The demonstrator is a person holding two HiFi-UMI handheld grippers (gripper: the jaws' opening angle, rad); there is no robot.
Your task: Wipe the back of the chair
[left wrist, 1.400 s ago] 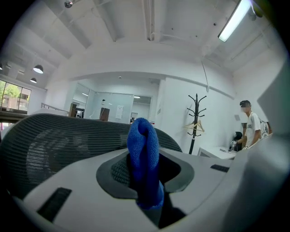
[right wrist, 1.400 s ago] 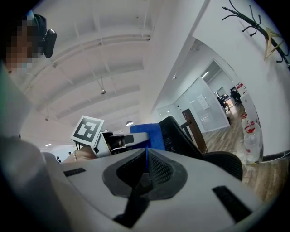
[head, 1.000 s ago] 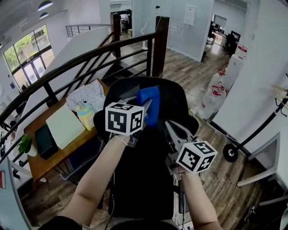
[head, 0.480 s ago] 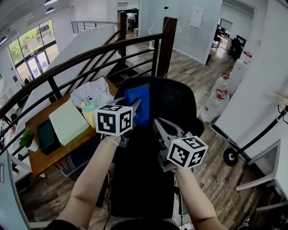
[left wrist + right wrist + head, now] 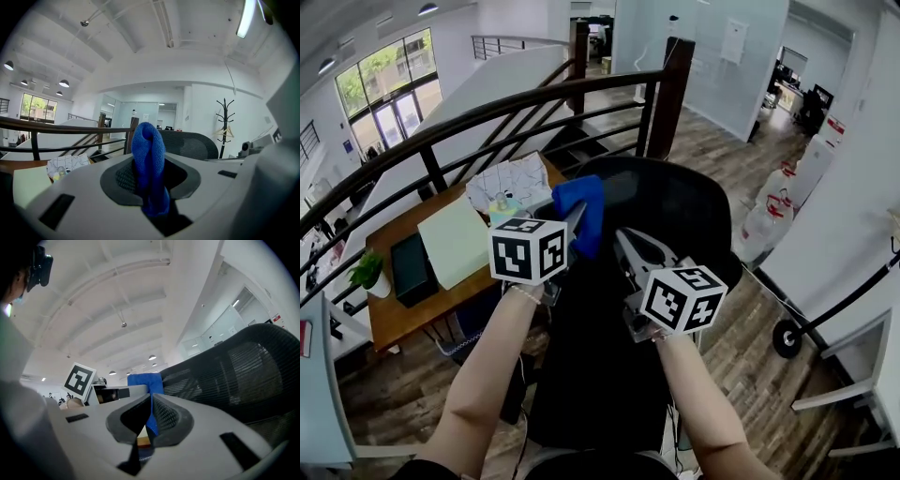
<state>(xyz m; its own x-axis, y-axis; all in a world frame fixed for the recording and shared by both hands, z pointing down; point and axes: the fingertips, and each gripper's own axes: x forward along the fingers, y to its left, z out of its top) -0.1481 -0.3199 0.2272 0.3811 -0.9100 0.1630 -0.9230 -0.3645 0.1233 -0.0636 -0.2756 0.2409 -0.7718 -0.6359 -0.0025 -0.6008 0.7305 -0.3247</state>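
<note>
When looking down from the head view, find the black mesh chair point(image 5: 675, 202) filling the middle, its back rising ahead of both grippers. To its left, a wooden surface point(image 5: 401, 323) (papers point(image 5: 511, 183) and a pale green pad point(image 5: 455, 251) on it). Left gripper point(image 5: 575, 223) up at the back's upper left edge, fingers clenched on a folded blue cloth point(image 5: 584, 208) standing upright between them; contact with the mesh not clear. Right gripper point(image 5: 626, 246) just beside it, over the dark mesh, fingers pressed together on nothing, cloth visible beyond them.
</note>
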